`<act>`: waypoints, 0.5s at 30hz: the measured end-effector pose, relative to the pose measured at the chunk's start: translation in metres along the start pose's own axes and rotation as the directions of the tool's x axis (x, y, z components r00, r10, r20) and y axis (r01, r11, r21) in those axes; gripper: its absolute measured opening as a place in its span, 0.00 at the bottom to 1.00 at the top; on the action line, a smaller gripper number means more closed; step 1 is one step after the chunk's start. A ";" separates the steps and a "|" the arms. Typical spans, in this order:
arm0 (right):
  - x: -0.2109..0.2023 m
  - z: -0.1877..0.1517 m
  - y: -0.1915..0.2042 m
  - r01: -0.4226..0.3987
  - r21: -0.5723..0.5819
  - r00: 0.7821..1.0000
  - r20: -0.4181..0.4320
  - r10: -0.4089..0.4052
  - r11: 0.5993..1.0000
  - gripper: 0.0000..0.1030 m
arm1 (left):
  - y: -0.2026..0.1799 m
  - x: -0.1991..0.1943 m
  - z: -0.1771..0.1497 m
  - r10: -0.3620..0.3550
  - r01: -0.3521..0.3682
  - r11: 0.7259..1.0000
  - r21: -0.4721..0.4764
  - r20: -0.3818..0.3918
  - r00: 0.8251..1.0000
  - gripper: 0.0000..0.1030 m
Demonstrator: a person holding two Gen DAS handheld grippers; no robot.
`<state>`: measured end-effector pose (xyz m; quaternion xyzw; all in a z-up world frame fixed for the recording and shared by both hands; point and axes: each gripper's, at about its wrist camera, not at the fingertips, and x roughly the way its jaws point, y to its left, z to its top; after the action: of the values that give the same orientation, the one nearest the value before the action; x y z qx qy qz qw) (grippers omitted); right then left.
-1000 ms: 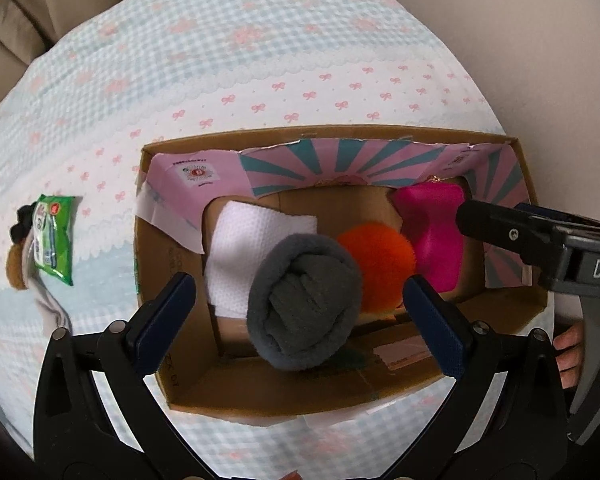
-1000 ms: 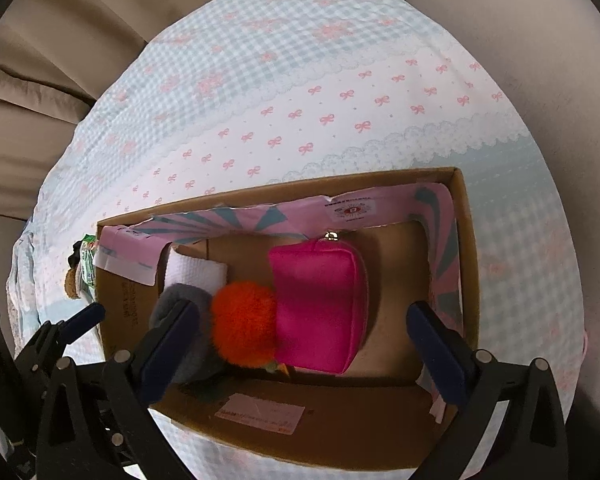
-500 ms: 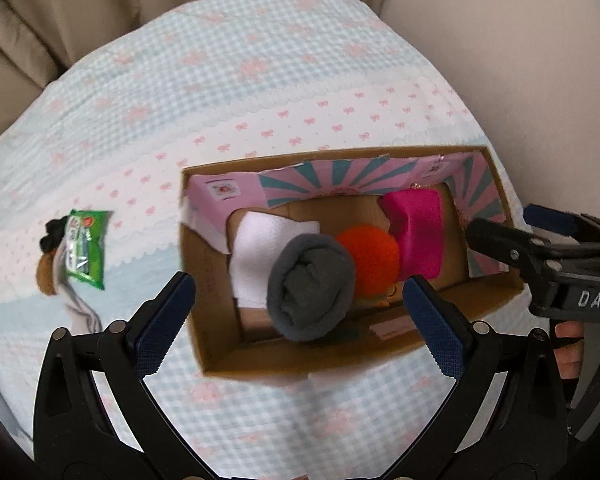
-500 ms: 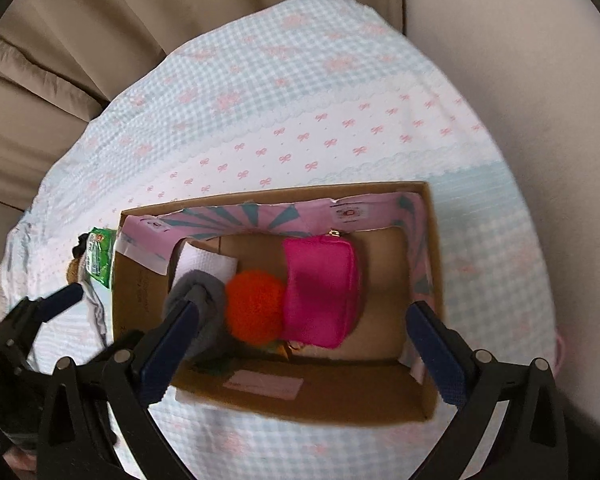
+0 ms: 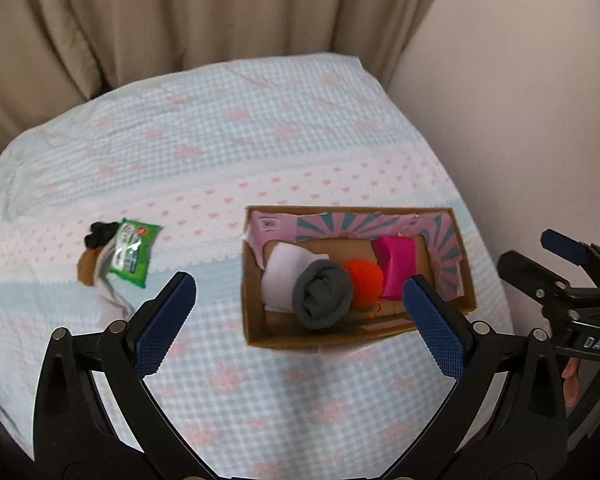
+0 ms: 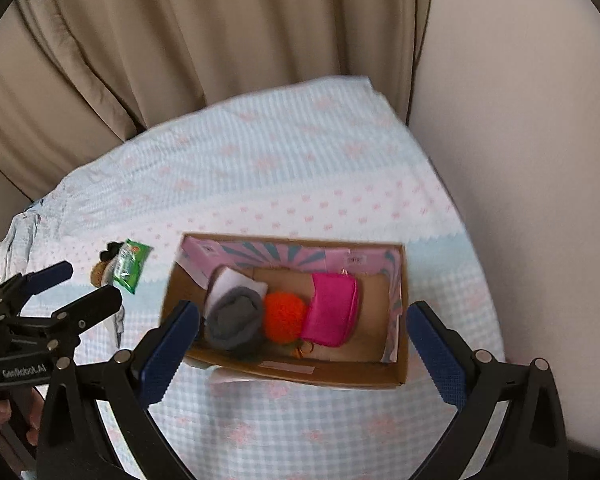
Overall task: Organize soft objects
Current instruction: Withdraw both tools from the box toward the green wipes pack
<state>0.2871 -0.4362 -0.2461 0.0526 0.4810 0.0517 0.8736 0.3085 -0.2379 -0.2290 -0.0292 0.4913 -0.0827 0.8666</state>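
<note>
A cardboard box [image 5: 256,316] [image 6: 320,376] sits on the checked bedspread. Inside lie a white folded cloth [image 5: 282,276] [image 6: 236,280], a rolled grey sock [image 5: 322,300] [image 6: 234,320], an orange pompom [image 5: 364,280] [image 6: 284,316] and a pink pouch [image 5: 396,266] [image 6: 332,308]. My left gripper [image 5: 300,320] is open and empty, held high above the box. My right gripper [image 6: 304,348] is open and empty, also high above it. Left of the box lie a green packet [image 5: 132,252] [image 6: 130,266] and a small pile of dark, brown and pale soft items [image 5: 94,264].
The bed [image 5: 300,400] ends at beige curtains [image 5: 180,20] behind and a plain wall [image 5: 520,100] on the right. The right gripper shows at the right edge of the left wrist view [image 5: 560,276]; the left gripper shows at the left edge of the right wrist view [image 6: 52,292].
Both grippers have risen and pulled back from the box, so it looks smaller and the curtains have come into view. Both stayed open. The box contents have not moved.
</note>
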 end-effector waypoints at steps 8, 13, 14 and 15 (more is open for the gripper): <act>-0.062 -0.009 0.048 0.050 -0.006 0.993 0.106 -0.050 0.999 1.00 | 0.044 -0.066 -0.010 0.007 -0.008 1.000 0.003 0.100 0.995 1.00; -0.092 -0.019 0.081 0.089 0.038 0.981 0.171 -0.094 0.995 1.00 | 0.076 -0.100 -0.013 -0.004 0.000 1.000 0.028 0.127 0.992 1.00; -0.097 -0.020 0.091 0.094 0.043 0.979 0.180 -0.100 0.995 1.00 | 0.084 -0.106 -0.014 -0.005 0.001 0.999 0.033 0.131 0.991 1.00; -0.100 -0.021 0.099 0.100 0.045 0.976 0.190 -0.107 0.994 1.00 | 0.091 -0.112 -0.016 -0.007 0.002 0.999 0.039 0.133 0.991 1.00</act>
<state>0.2127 -0.3511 -0.1598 0.0478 0.3974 -0.0076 0.9164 0.2491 -0.1285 -0.1547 -0.0187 0.4304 -0.0920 0.8978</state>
